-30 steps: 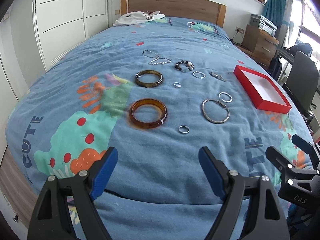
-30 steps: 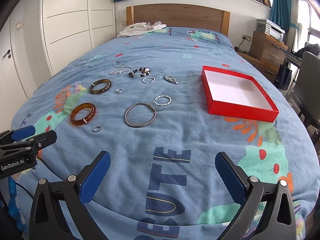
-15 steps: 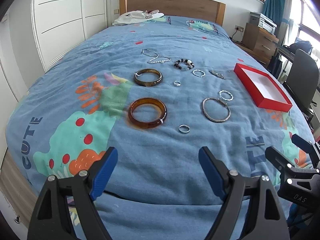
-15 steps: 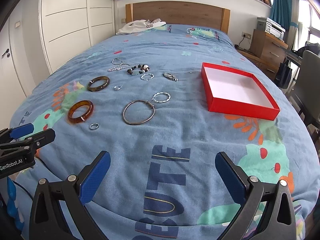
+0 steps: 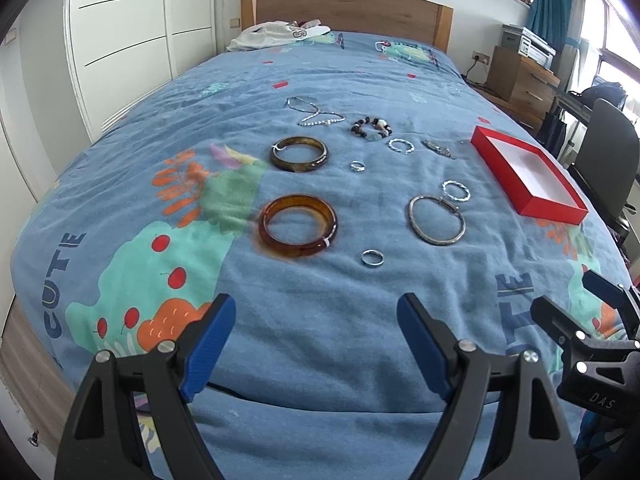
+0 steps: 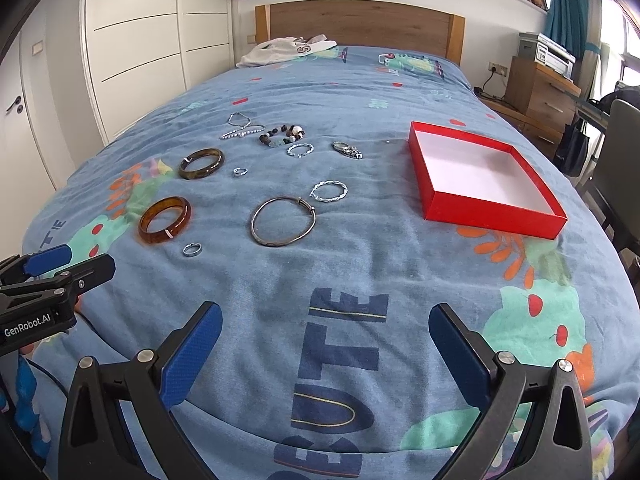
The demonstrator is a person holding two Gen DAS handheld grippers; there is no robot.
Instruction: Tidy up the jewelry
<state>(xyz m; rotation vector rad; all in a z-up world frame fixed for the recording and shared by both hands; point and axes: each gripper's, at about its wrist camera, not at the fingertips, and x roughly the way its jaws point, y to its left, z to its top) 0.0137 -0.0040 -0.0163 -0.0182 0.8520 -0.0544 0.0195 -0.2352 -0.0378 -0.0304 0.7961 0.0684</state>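
Jewelry lies spread on a blue bedspread: an amber bangle [image 5: 297, 225] [image 6: 164, 219], a dark olive bangle [image 5: 299, 153] [image 6: 201, 163], a thin silver bangle [image 5: 437, 219] [image 6: 283, 221], a twisted silver hoop [image 5: 455, 191] [image 6: 329, 191], a small ring [image 5: 372, 258] [image 6: 192, 249], a bead bracelet [image 5: 371, 127] [image 6: 282, 135] and a chain [image 5: 314, 113] [image 6: 239, 126]. An empty red box [image 5: 527, 174] [image 6: 481, 176] sits to the right. My left gripper [image 5: 316, 324] is open, short of the amber bangle. My right gripper [image 6: 325, 332] is open near the bed's foot, holding nothing.
A second small ring [image 5: 357, 166] [image 6: 239, 171], a smaller silver hoop [image 5: 401, 145] [image 6: 300, 149] and a metal charm [image 5: 439, 148] [image 6: 347, 149] lie farther back. White clothing [image 6: 290, 50] rests by the wooden headboard [image 6: 360, 26]. A chair [image 5: 612, 160] and a dresser [image 6: 538, 92] stand right of the bed.
Both views have shifted slightly back and up, so the jewelry and red box sit a little farther away. Both grippers stay open.
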